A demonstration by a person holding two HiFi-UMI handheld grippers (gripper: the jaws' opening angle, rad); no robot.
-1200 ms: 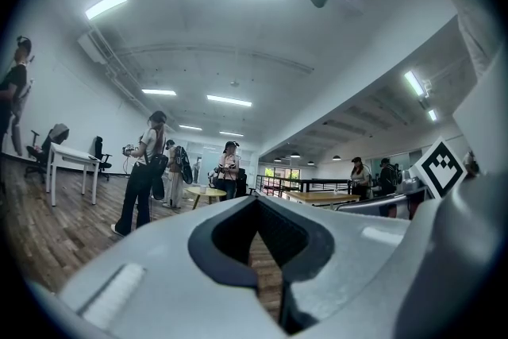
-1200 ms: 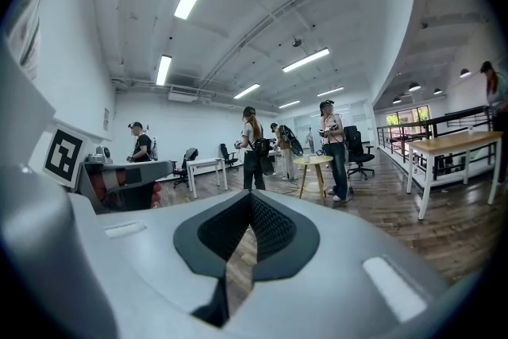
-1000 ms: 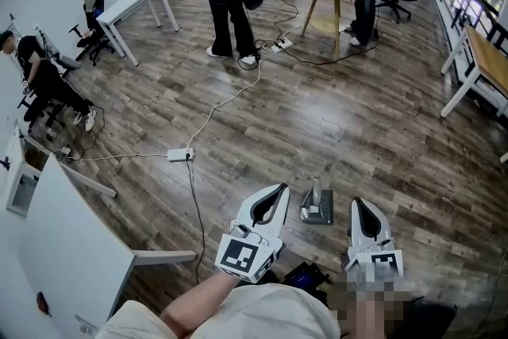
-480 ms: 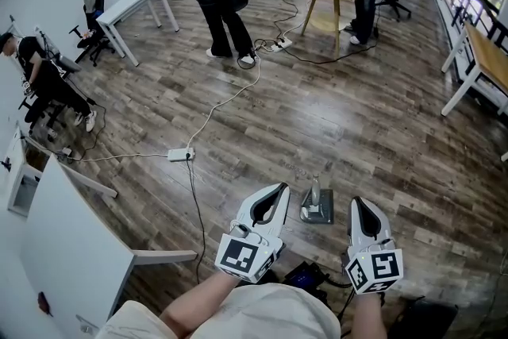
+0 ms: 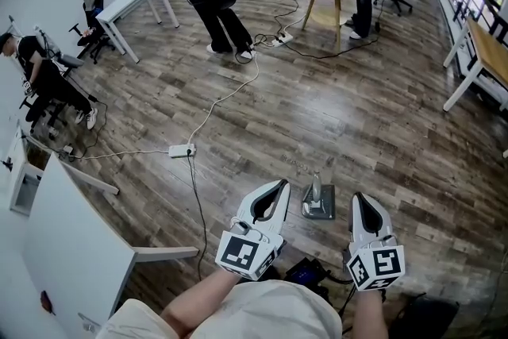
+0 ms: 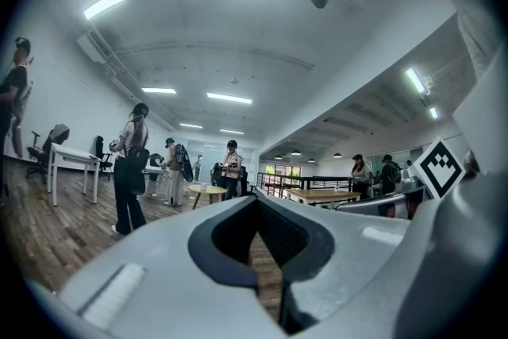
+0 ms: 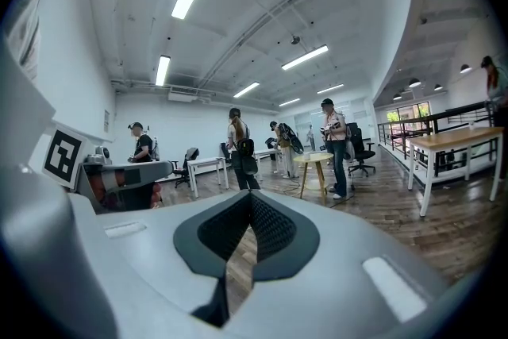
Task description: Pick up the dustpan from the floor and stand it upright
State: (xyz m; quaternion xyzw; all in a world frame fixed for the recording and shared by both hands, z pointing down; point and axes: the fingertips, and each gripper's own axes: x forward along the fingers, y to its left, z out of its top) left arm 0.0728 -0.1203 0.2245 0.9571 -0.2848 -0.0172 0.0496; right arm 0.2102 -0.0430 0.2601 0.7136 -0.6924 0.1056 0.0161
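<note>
Grey dustpan [image 5: 317, 204], squat base with a narrow handle, on the glossy wood-plank floor [image 5: 357, 131], between the tips of the left gripper [image 5: 279, 187] and right gripper [image 5: 361, 199], touching neither. Both white-shelled grippers pressed closed, dark ribbed pads meeting, nothing held.

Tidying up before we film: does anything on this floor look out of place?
Yes. A dustpan sits alone on the open wood floor, between the left tool and right tool, neither touching it. A white power strip and its cable also trail loose across the walkway.
</note>
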